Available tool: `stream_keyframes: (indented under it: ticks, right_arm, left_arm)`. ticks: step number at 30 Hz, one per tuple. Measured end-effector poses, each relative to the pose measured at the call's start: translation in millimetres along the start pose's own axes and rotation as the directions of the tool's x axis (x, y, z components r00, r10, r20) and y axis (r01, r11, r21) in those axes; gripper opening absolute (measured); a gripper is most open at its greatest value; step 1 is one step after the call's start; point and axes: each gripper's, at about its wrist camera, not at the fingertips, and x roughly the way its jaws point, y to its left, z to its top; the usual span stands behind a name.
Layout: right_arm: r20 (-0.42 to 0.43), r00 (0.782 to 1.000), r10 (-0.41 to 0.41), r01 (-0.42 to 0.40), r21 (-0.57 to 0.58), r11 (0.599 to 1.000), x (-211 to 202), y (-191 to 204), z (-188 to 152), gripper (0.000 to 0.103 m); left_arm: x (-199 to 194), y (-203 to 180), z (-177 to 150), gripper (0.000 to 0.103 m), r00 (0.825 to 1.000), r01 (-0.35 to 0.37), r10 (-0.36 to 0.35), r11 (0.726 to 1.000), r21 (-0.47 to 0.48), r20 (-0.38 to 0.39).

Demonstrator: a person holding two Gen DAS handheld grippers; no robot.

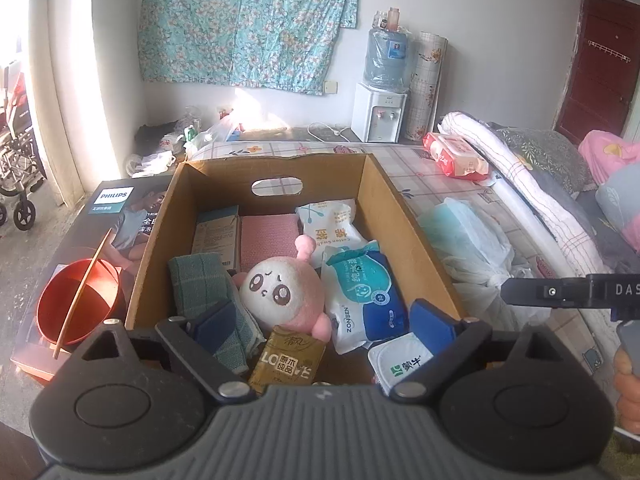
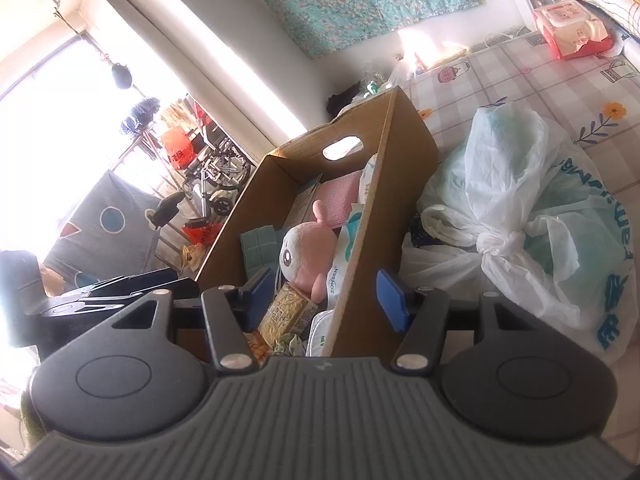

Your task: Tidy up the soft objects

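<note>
Blue pads on the left gripper [image 1: 324,328] stand wide apart over the near end of the cardboard box [image 1: 404,216], pressing on nothing; between them lie a gold tissue packet [image 1: 286,358] and the foot of a pink plush doll [image 1: 286,290], with a green checked cloth [image 1: 208,292] at the left pad and a white-and-green pouch [image 1: 400,364] under the right one; a blue ZONSEN wipes pack [image 1: 366,300] lies just beside the doll, a cotton swab bag [image 1: 330,226] and a pink folded cloth [image 1: 268,242] further back; the right gripper [image 2: 326,296] is also parted and empty, its pads straddling the box's right wall, one inside, one outside; tied plastic bags [image 2: 520,220] sit on the checked bed sheet [image 2: 560,80] just right of the box; a red bowl [image 1: 78,302] with a chopstick stands left of the box on a Philips carton [image 1: 116,216]; a red tissue pack [image 1: 456,156] lies well beyond.
</note>
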Motion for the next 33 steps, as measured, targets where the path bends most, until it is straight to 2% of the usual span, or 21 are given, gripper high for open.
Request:
stream_keyframes:
  ticks: [2, 5, 9, 13, 18, 20, 25, 29, 33]
  right_arm:
    - [0.015, 0.999, -0.036, 0.036, -0.003, 0.999, -6, -1, -6, 0.073]
    - [0.037, 0.995, -0.093, 0.094, -0.025, 0.995, -15, 2, -15, 0.079]
    - [0.075, 0.982, -0.174, 0.179, -0.066, 0.982, -27, 8, -27, 0.086]
    - [0.105, 0.972, -0.211, 0.220, -0.080, 0.972, -40, 10, -36, 0.094]
    - [0.128, 0.966, -0.223, 0.235, -0.084, 0.968, -54, 12, -39, 0.102]
    - [0.140, 0.960, -0.241, 0.256, -0.097, 0.962, -58, 14, -41, 0.102]
    - [0.128, 0.950, -0.284, 0.297, -0.102, 0.949, -63, 13, -45, 0.102]
    - [0.113, 0.941, -0.319, 0.330, -0.092, 0.940, -64, 9, -48, 0.102]
    - [0.094, 0.943, -0.318, 0.326, -0.092, 0.941, -64, 8, -52, 0.102]
  left_arm:
    - [-5, -8, -3, 0.100, 1.000, -0.009, 0.009, 1.000, -0.008, 0.026]
    - [-8, -22, -12, 0.102, 0.999, 0.023, -0.022, 1.000, -0.021, 0.045]
    - [-7, -38, -21, 0.103, 0.998, 0.050, -0.048, 0.997, -0.057, 0.028]
    - [-14, -55, -27, 0.103, 0.998, -0.036, 0.038, 0.997, -0.064, 0.041]
    - [-27, -74, -33, 0.103, 0.982, -0.162, 0.166, 0.986, -0.045, 0.087]
    - [-28, -81, -34, 0.103, 0.976, -0.200, 0.201, 0.979, -0.025, 0.078]
    - [-22, -89, -40, 0.103, 0.978, -0.209, 0.208, 0.978, 0.020, 0.019]
    - [-12, -84, -48, 0.103, 0.981, -0.187, 0.184, 0.981, -0.042, -0.067]
    - [-5, -73, -58, 0.103, 0.973, -0.199, 0.182, 0.973, -0.117, -0.143]
